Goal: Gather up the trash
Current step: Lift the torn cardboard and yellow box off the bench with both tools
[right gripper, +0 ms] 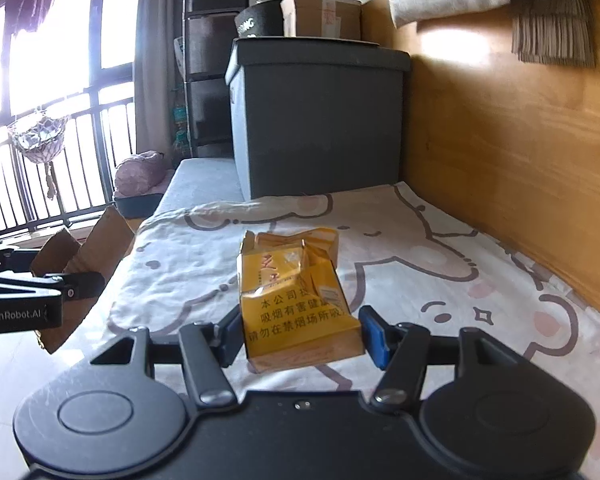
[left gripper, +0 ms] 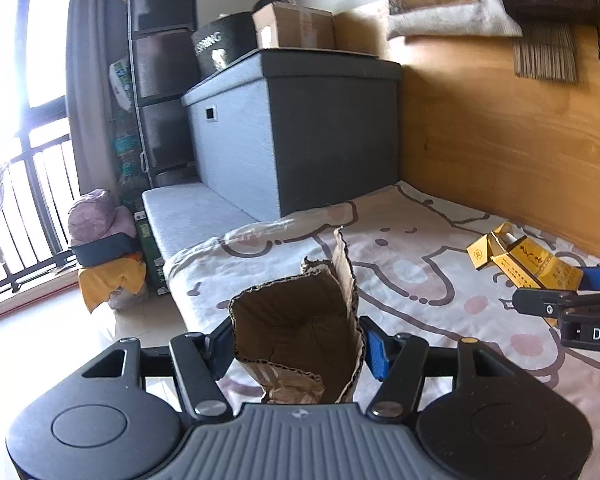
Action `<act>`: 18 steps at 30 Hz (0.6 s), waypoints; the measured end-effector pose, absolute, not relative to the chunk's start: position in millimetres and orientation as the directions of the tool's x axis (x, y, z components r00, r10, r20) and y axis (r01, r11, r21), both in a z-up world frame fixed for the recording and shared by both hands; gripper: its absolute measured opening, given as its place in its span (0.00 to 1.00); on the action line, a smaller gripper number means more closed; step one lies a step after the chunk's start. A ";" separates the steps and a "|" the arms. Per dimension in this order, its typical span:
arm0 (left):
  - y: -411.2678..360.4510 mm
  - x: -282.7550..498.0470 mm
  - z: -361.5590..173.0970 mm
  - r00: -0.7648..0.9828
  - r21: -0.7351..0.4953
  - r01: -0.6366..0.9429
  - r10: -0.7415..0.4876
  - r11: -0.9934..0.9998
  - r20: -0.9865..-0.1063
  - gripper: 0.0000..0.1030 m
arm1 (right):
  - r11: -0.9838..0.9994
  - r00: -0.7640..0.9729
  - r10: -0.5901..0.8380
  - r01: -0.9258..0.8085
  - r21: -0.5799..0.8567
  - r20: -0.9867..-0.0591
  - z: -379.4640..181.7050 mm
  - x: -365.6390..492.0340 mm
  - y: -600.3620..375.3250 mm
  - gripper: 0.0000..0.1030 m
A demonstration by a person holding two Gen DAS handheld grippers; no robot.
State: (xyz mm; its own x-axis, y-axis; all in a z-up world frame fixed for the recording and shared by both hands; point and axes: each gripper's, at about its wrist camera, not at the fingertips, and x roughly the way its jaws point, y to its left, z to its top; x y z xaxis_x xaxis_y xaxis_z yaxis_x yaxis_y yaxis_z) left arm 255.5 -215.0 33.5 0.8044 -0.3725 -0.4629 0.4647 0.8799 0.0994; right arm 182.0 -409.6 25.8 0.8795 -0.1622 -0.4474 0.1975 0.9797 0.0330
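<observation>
Both tongs carrying trash off the bed (right gripper: 440, 240).
L gripper (left gripper: 296, 344) clamping cardboard scrap (left gripper: 300, 332), R gripper (right gripper: 300, 332) clamping yellow carton (right gripper: 296, 300); keep squeeze steady, pieces clear of sheet edge.

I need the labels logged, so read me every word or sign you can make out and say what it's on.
"GenRobot.AI": side of the left gripper.
"DAS", cut off at the frame edge: right gripper.
"本公司", "吸烟有害健康", "请勿在禁烟场所吸": yellow carton.
"RRING", partly hidden: black round box.
Label on the cardboard box: too blurred.
</observation>
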 end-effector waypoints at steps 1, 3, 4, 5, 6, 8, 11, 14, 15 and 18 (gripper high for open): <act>-210.5 252.5 36.4 0.807 0.098 0.459 -0.369 0.883 -0.461 0.61 | 0.980 0.879 -0.162 0.195 0.028 -0.448 28.7 179.6 -405.8 0.59; -200.7 247.7 41.9 0.811 0.093 0.451 -0.364 0.888 -0.457 0.61 | 0.981 0.880 -0.165 0.193 0.018 -0.446 34.5 174.5 -397.7 0.59; -196.1 244.7 44.7 0.813 0.092 0.448 -0.363 0.889 -0.456 0.61 | 0.981 0.880 -0.165 0.192 0.016 -0.446 37.3 172.0 -394.1 0.59; -191.6 241.8 47.5 0.813 0.089 0.447 -0.363 0.890 -0.455 0.61 | 0.981 0.880 -0.166 0.192 0.013 -0.446 40.2 169.4 -390.0 0.59; -187.3 238.6 50.1 0.814 0.087 0.444 -0.362 0.892 -0.453 0.61 | 0.982 0.880 -0.165 0.190 0.011 -0.444 43.0 166.5 -386.1 0.59; -177.6 232.7 55.3 0.818 0.083 0.436 -0.357 0.896 -0.450 0.61 | 0.983 0.883 -0.161 0.183 0.007 -0.441 48.0 161.0 -378.8 0.59; -163.4 224.8 61.5 0.824 0.077 0.424 -0.349 0.902 -0.447 0.61 | 0.985 0.886 -0.155 0.174 0.002 -0.437 55.3 155.6 -367.2 0.59; -149.3 217.3 65.1 0.827 0.071 0.413 -0.341 0.908 -0.447 0.61 | 0.987 0.889 -0.148 0.162 -0.006 -0.434 61.6 151.6 -353.9 0.59; -144.5 215.4 65.6 0.826 0.066 0.410 -0.340 0.910 -0.450 0.61 | 0.988 0.891 -0.141 0.154 -0.005 -0.431 63.6 150.6 -349.1 0.59; -129.0 211.8 65.1 0.826 0.056 0.394 -0.327 0.917 -0.460 0.61 | 0.990 0.894 -0.129 0.140 -0.005 -0.430 67.9 149.6 -334.5 0.59</act>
State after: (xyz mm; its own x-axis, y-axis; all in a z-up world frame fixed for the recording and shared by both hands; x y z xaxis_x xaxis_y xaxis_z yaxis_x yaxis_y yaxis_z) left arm 211.8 -129.0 65.1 0.8255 -0.3267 -0.4602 0.3944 0.9172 0.0564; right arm 149.6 -334.5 67.9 0.8937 -0.1287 -0.4297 0.1402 0.9901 -0.0051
